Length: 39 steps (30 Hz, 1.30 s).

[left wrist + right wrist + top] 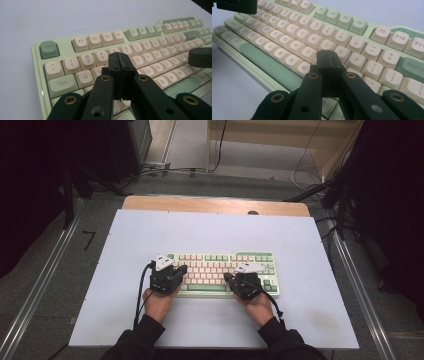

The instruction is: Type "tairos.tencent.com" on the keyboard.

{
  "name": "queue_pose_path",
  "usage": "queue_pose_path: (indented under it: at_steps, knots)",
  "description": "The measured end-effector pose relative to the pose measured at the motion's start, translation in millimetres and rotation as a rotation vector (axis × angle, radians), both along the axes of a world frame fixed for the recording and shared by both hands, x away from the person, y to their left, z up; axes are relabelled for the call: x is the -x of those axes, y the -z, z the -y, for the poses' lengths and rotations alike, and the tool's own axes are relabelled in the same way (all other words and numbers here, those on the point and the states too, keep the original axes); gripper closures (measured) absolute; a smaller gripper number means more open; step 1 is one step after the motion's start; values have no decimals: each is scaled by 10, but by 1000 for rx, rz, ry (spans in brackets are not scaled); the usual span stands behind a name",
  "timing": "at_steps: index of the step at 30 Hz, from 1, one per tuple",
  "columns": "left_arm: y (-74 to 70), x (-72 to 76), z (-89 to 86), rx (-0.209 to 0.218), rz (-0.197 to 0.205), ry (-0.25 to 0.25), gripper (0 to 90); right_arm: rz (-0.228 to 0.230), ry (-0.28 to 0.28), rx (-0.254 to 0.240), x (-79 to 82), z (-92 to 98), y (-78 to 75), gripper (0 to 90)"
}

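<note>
A pale green keyboard [220, 262] with cream and green keycaps lies in the middle of a white sheet. My left gripper [183, 269] hovers over its left half, jaws shut with nothing between them. In the left gripper view the closed tips [120, 60] sit above the keys near W and E on the keyboard [150, 47]. My right gripper [228, 277] is over the right half, also shut and empty. Its closed tips [327, 58] stand above the keys near K and L on the keyboard [287, 37]. Each view catches the other gripper's black tip at its edge.
The white sheet [210, 230] covers a wooden table whose far edge [215, 205] shows bare. Metal rails [45, 275] run along both sides. Cables lie on the floor beyond the table. Dark curtains hang at left and right.
</note>
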<state>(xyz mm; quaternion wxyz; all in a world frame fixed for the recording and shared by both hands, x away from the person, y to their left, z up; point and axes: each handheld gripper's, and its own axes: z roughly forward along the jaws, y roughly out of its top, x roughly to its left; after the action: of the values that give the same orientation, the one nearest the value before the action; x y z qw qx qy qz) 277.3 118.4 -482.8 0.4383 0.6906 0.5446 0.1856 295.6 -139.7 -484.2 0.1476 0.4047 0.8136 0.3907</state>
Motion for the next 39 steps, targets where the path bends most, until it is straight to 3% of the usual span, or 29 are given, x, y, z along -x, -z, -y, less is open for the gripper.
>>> queue_pose_path:
  at_steps: [8,39]
  knots:
    - [6,0,-5,0,-3,0,900,-2,14,5,8,89,6,876]
    - [13,6,-24,1,-6,-3,900,-8,6,19,30,83,34,876]
